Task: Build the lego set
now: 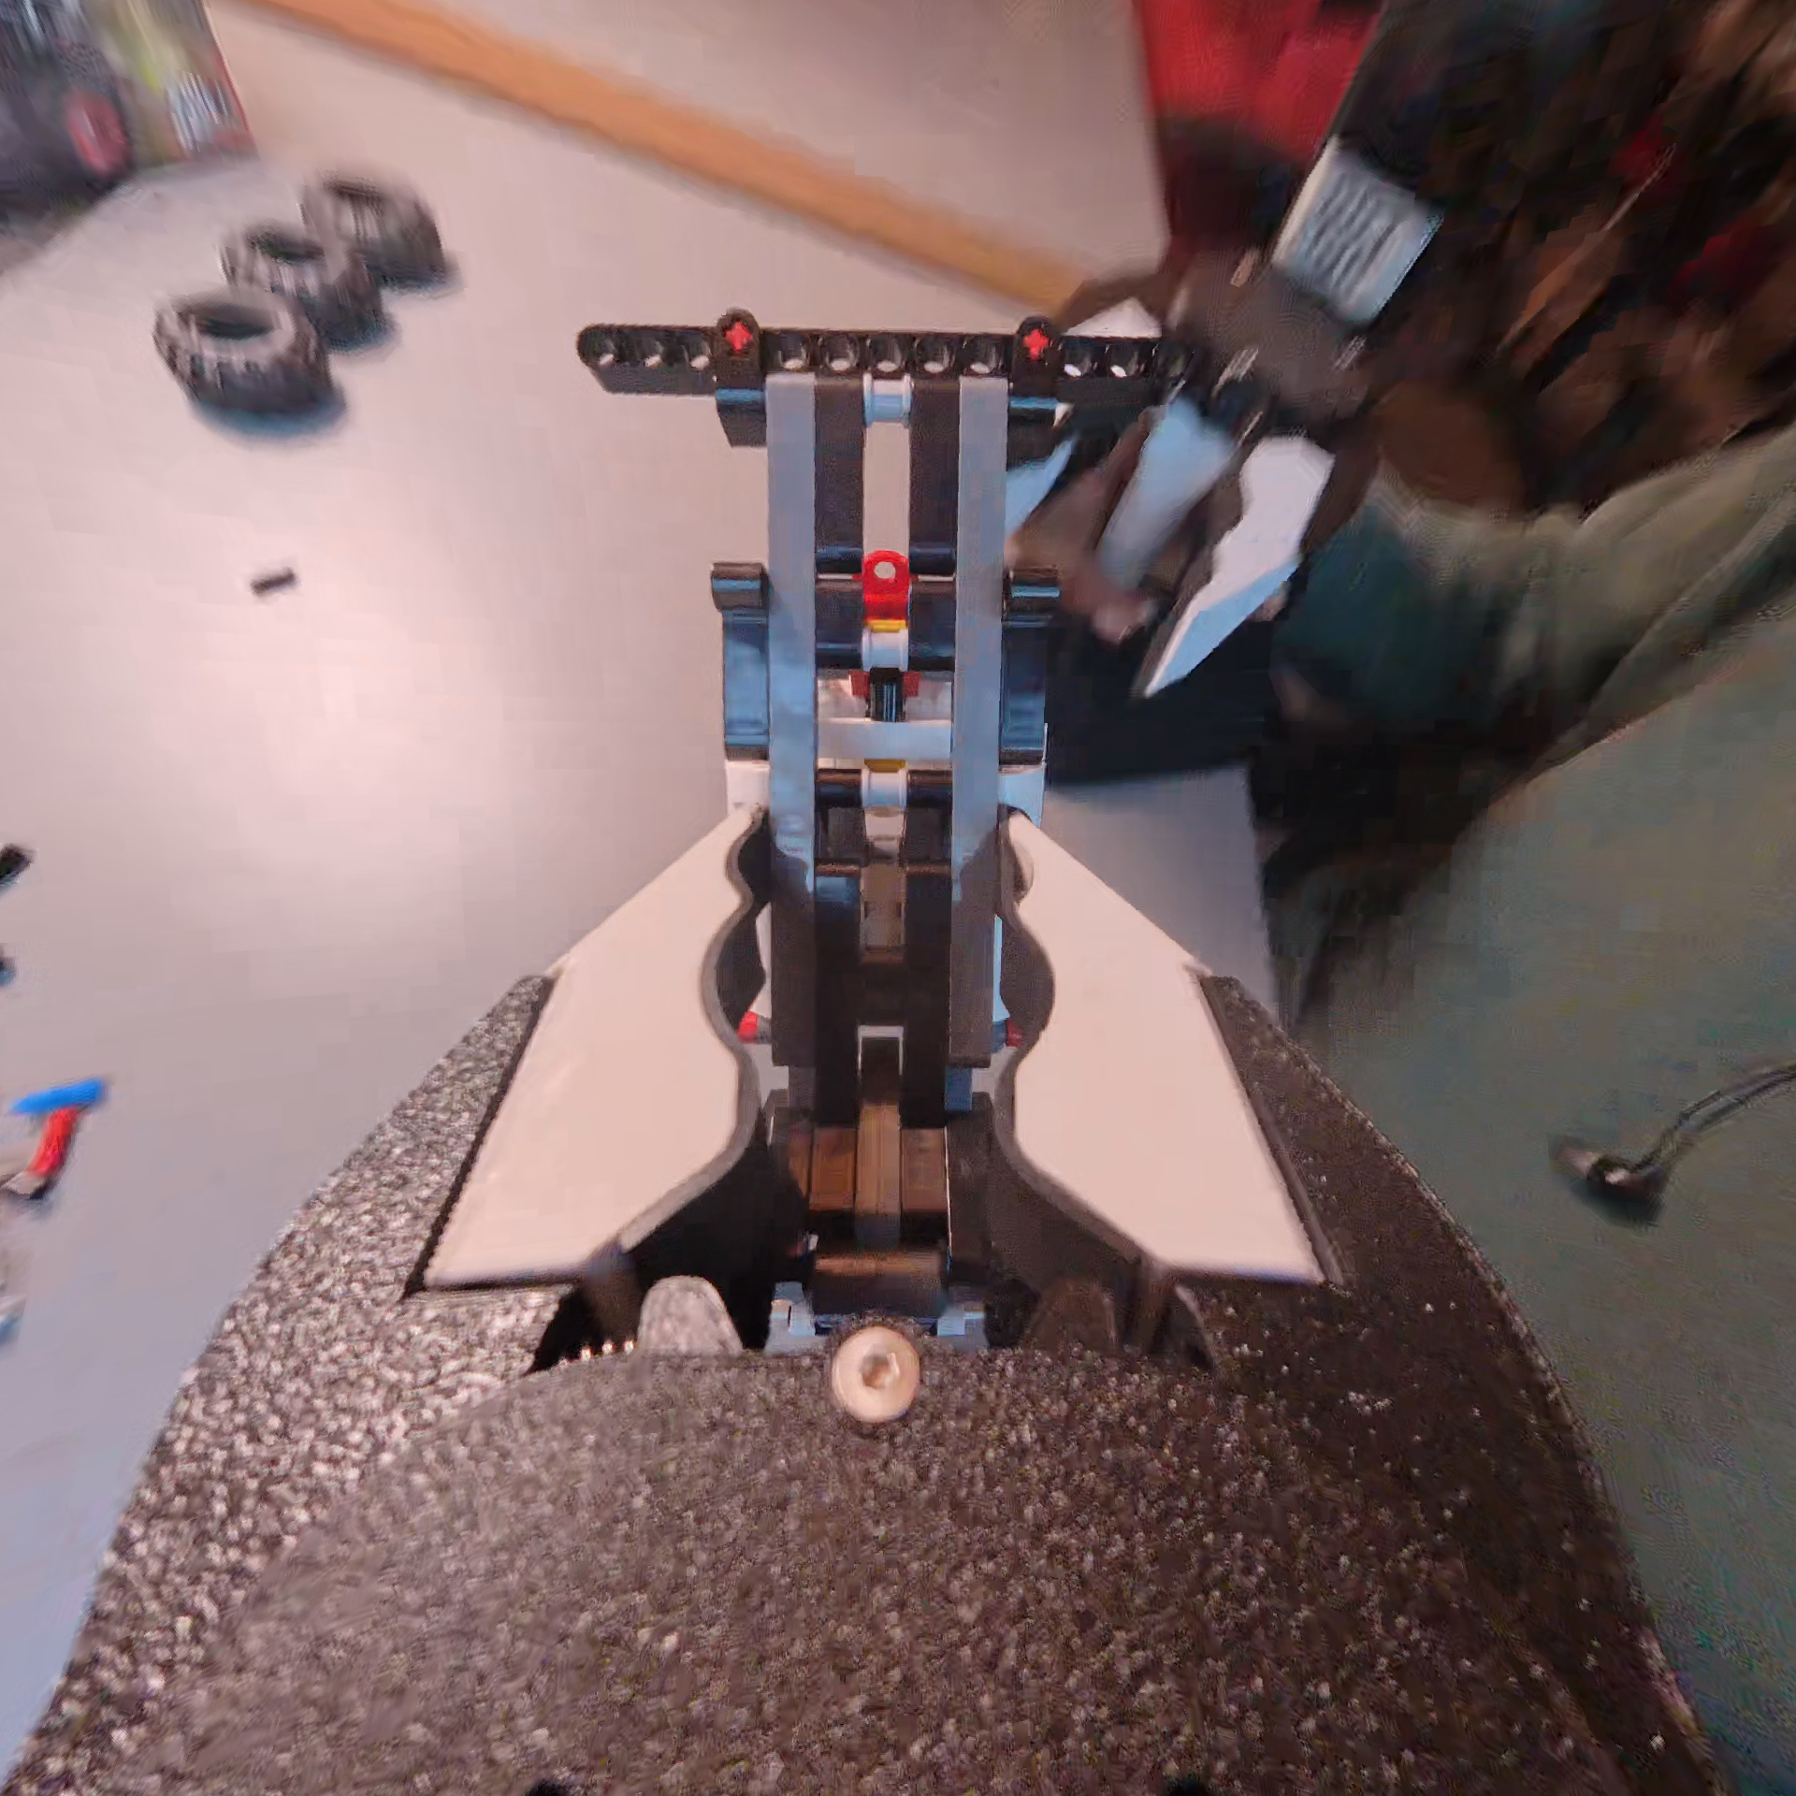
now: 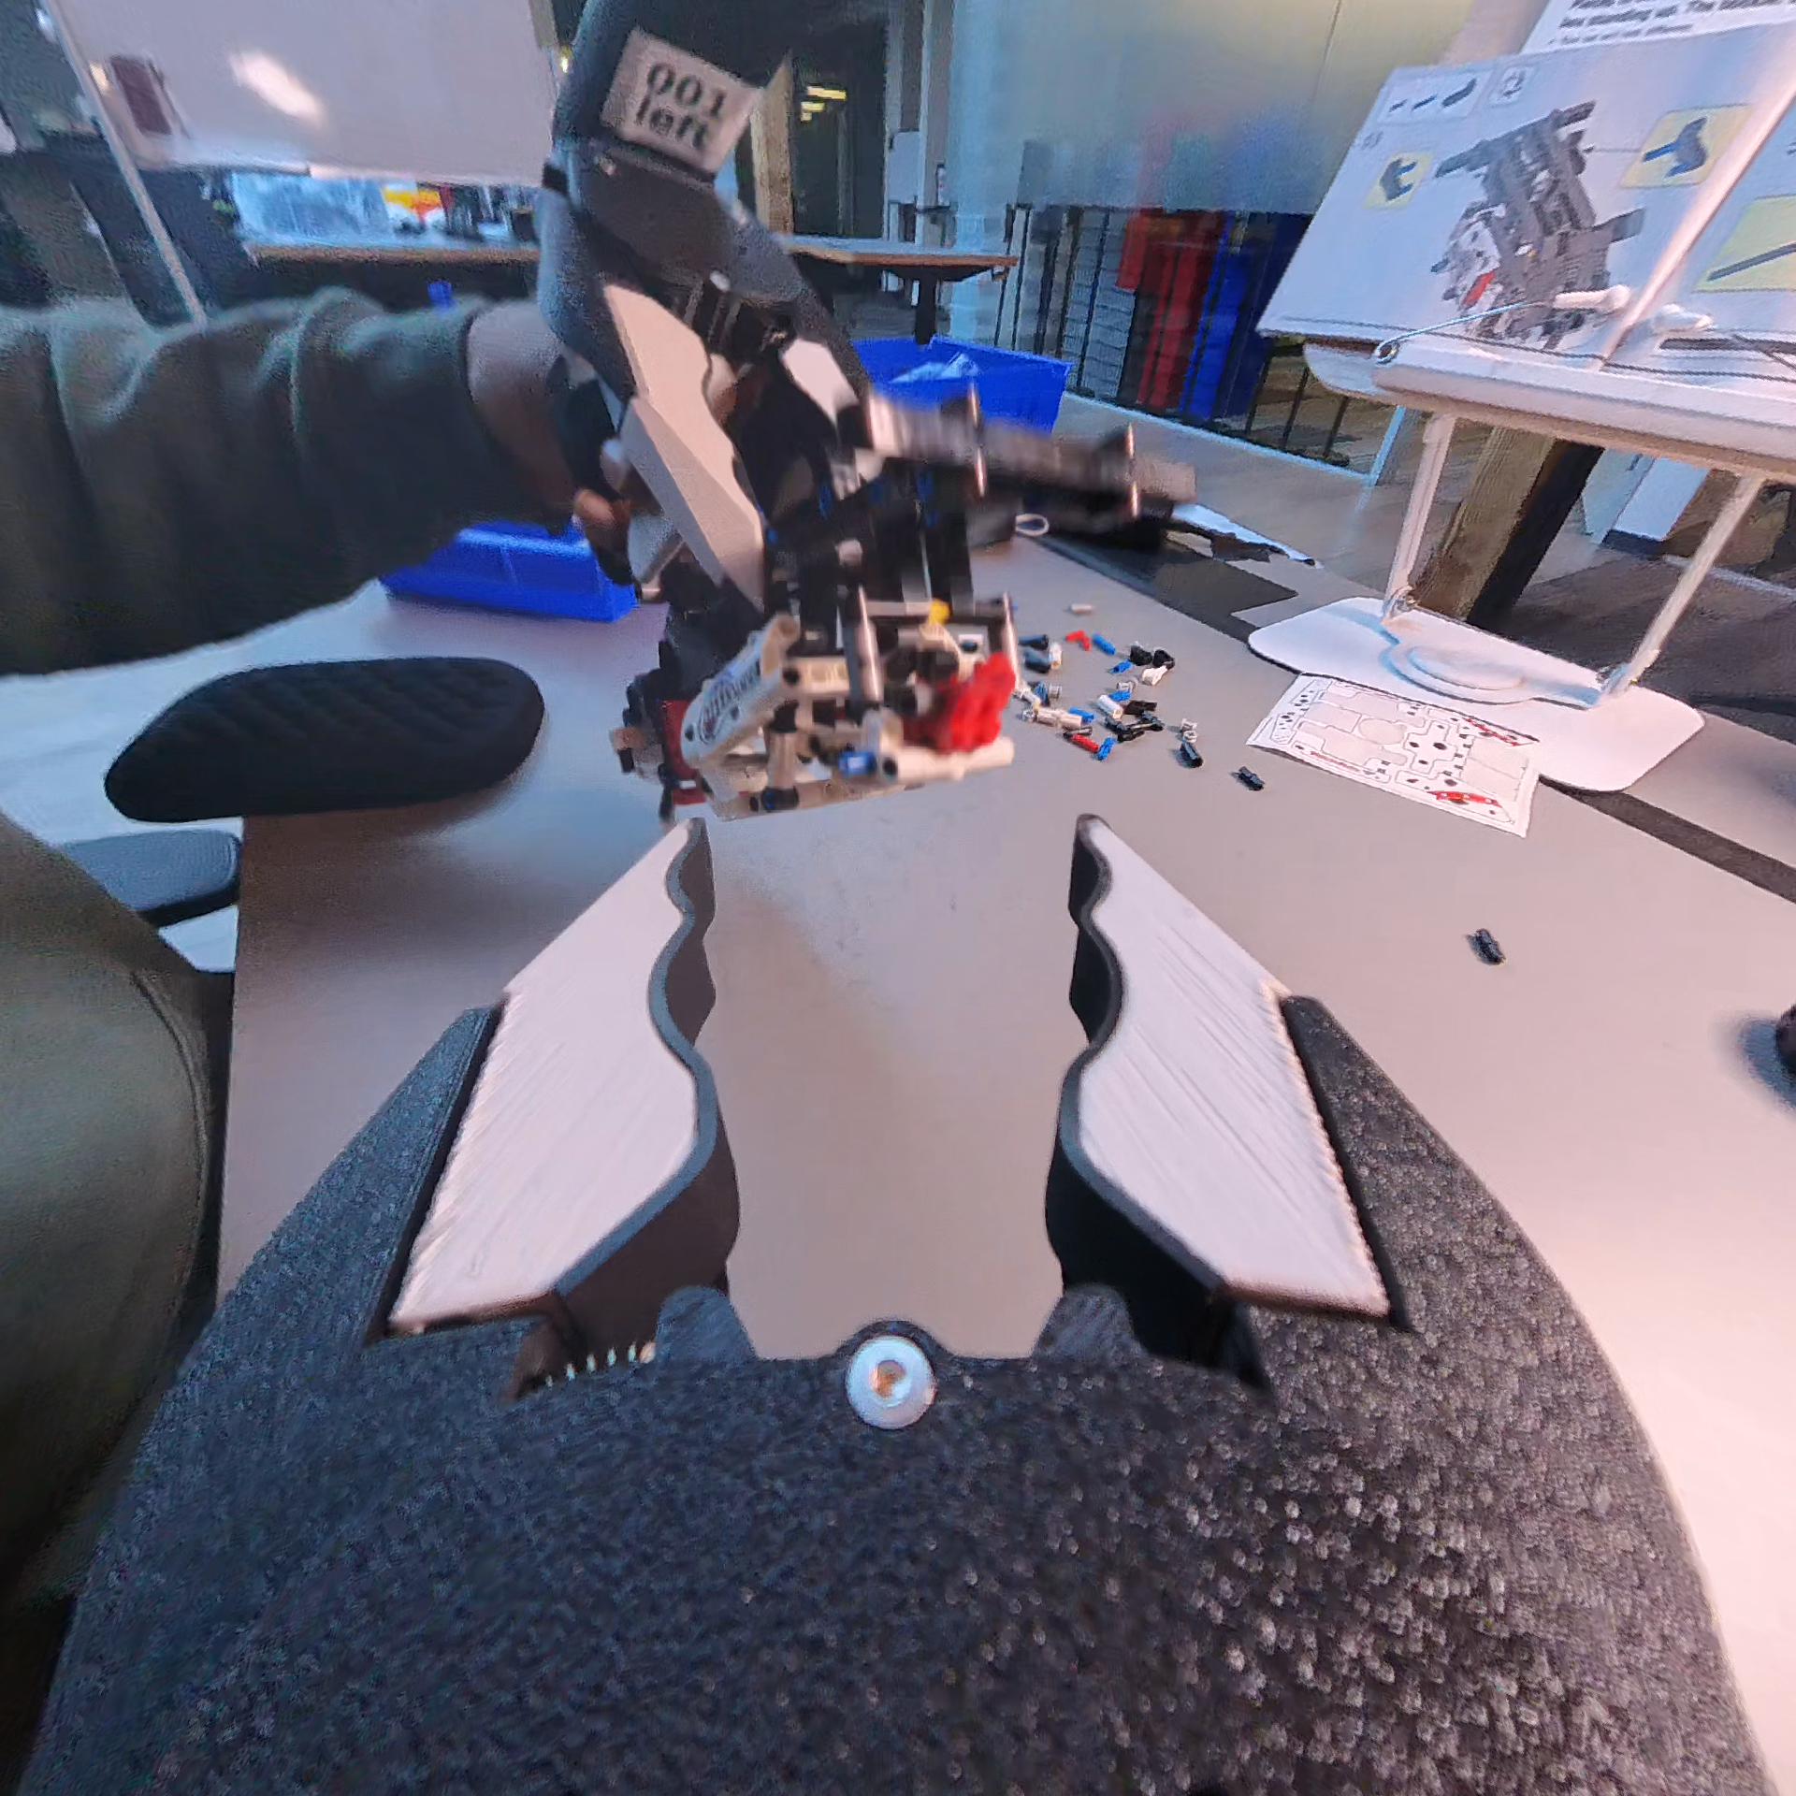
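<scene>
Left gripper (image 1: 882,836): clamped on the partly built lego model (image 1: 882,622), held above the grey table (image 1: 389,680). Right gripper (image 2: 889,855): jaws apart, empty, just below the model. Beyond: loose small pieces (image 2: 1108,690), sticker sheet (image 2: 1399,753), three black tyres (image 1: 292,292), instruction booklet (image 2: 1555,194) on stand.

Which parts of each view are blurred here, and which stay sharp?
Left wrist view: the lego assembly in the left gripper is sharp; the right gripper and tyres smear. Right wrist view: the assembly is motion-blurred, the right gripper's fingers fairly crisp.
</scene>
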Demonstrator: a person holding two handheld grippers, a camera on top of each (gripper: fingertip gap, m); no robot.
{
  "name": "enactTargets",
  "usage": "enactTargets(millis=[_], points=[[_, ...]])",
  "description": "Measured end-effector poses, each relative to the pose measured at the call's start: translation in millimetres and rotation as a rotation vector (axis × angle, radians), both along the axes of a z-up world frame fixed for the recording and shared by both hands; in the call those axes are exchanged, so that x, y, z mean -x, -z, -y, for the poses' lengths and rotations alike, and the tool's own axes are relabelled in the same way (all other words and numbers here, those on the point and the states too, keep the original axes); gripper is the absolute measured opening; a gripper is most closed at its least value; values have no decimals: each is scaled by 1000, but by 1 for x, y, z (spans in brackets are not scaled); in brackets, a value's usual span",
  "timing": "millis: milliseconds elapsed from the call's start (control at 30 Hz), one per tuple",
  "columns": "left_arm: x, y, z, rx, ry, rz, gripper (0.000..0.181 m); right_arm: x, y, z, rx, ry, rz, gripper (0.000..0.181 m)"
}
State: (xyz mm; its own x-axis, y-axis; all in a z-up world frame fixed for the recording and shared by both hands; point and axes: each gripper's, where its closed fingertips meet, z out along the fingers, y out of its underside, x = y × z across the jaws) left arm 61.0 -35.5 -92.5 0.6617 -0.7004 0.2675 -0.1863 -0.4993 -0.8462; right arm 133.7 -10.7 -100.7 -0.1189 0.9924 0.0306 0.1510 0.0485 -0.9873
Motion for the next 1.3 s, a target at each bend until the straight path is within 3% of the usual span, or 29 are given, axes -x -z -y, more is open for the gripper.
enactTargets(millis=[67,167,333,400,533,700,767,900,967,1067,1167,1233,1300], points=[[-4,-30,-3,-68,-18,238,45,5,-11,-5,84,2,-55,79],[-6,-45,-8,-133,-45,408,45,19,-30,-6,260,-41,-139,86],[-1,-31,-11,-121,-84,372,45,38,-36,-4,321,-78,-159,87],[10,-13,-15,-42,-146,254,45,40,-32,-8,308,-68,-145,87],[39,31,-25,143,-198,-172,45,47,-16,-20,259,-23,-98,85],[53,72,-32,263,10,-662,45,53,-7,-24,249,-4,-88,83],[52,85,-37,283,58,-726,45,52,-3,-28,228,17,-85,83],[45,84,-44,248,80,-638,46,45,-7,-35,257,32,-128,83],[38,70,-48,178,56,-511,55,44,-8,-38,275,30,-141,82],[36,15,-51,-93,-43,-237,68,43,-10,-39,270,22,-155,80],[59,-45,-33,-382,-228,49,84,42,-10,-37,230,26,-160,79],[83,-62,-15,-505,-356,144,103,44,-9,-37,180,41,-162,78],[97,-59,-2,-528,-422,202,123,46,-8,-41,98,81,-170,73]])
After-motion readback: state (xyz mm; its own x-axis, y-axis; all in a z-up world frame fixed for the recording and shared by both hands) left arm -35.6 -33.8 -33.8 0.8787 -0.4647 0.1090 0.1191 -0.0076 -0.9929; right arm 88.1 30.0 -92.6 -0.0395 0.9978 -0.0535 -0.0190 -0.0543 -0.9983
